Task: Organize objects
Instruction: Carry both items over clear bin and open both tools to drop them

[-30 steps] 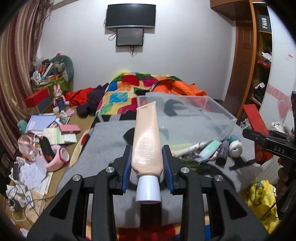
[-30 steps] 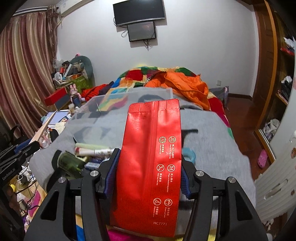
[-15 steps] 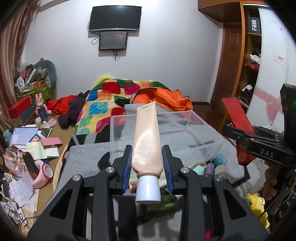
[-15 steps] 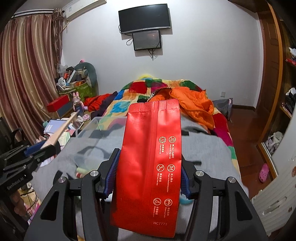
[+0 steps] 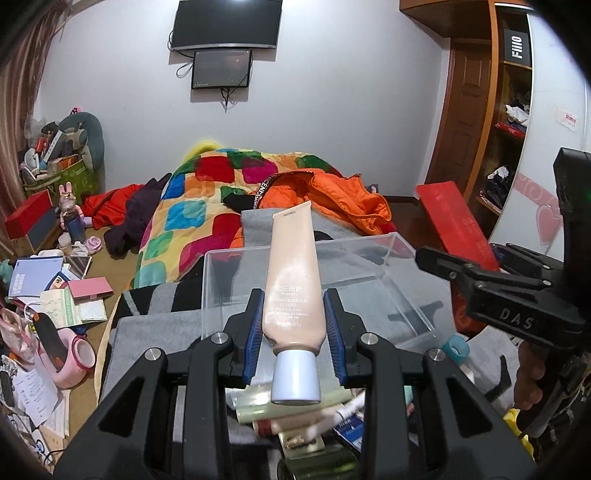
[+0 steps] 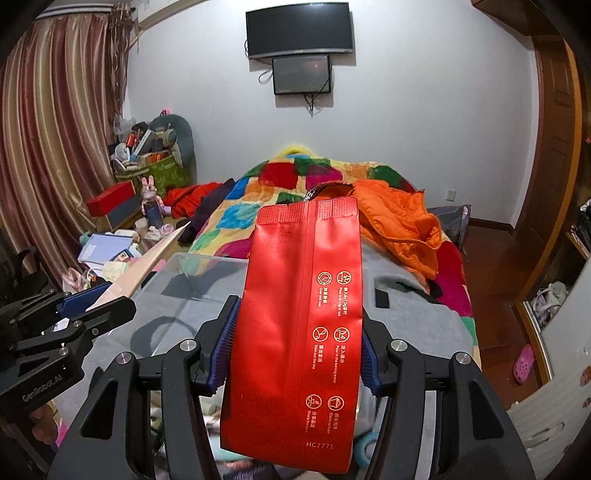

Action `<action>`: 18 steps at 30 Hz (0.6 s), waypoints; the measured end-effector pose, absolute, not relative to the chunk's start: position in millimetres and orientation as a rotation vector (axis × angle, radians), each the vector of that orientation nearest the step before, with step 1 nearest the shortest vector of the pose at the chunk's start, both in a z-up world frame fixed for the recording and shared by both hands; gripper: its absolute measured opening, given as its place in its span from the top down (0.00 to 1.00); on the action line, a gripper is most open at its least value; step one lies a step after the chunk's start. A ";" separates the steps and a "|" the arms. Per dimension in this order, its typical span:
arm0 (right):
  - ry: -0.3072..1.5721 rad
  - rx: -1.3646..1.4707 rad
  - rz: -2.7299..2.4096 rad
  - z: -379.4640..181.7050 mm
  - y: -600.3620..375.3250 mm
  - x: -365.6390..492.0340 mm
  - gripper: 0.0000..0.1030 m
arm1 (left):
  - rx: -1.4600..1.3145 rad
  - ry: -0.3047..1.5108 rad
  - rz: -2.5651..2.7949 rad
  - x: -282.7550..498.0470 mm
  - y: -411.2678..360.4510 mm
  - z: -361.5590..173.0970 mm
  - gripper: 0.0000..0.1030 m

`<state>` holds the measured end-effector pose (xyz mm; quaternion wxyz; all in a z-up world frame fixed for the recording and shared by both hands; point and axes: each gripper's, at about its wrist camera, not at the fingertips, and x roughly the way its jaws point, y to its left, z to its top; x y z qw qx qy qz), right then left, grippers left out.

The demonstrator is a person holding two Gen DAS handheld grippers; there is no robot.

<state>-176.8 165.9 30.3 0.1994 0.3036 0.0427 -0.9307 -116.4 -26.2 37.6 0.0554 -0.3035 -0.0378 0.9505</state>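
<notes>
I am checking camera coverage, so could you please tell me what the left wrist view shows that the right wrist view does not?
Only the left wrist view shows the beige tube's white cap and printed face, held by the left gripper. Only the right wrist view shows the red pouch's printed icons, clamped in the right gripper. Both show the clear plastic box and the wall screen.

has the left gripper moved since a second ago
Yes. The left gripper, shut on the tube, now sits nearer the clear box, which looms larger and lower.
</notes>
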 end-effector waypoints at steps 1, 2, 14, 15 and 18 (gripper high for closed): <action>0.123 0.866 -2.594 26.4 163.0 -182.0 0.49 | -0.929 -0.119 2.882 -119.9 -26.6 36.3 0.69; 0.124 0.879 -2.588 23.4 161.3 -186.1 0.49 | -0.941 -0.122 2.879 -124.8 -27.6 34.0 0.69; 0.250 1.005 -2.571 -8.4 143.6 -225.1 0.49 | -1.060 -0.107 2.850 -165.8 -27.8 8.0 0.69; 0.267 1.010 -2.571 -10.9 142.2 -225.7 0.49 | -1.066 -0.108 2.846 -167.7 -27.9 6.1 0.69; 0.309 1.026 -2.575 -17.9 138.0 -226.5 0.49 | -1.093 -0.105 2.829 -172.8 -26.4 -0.6 0.69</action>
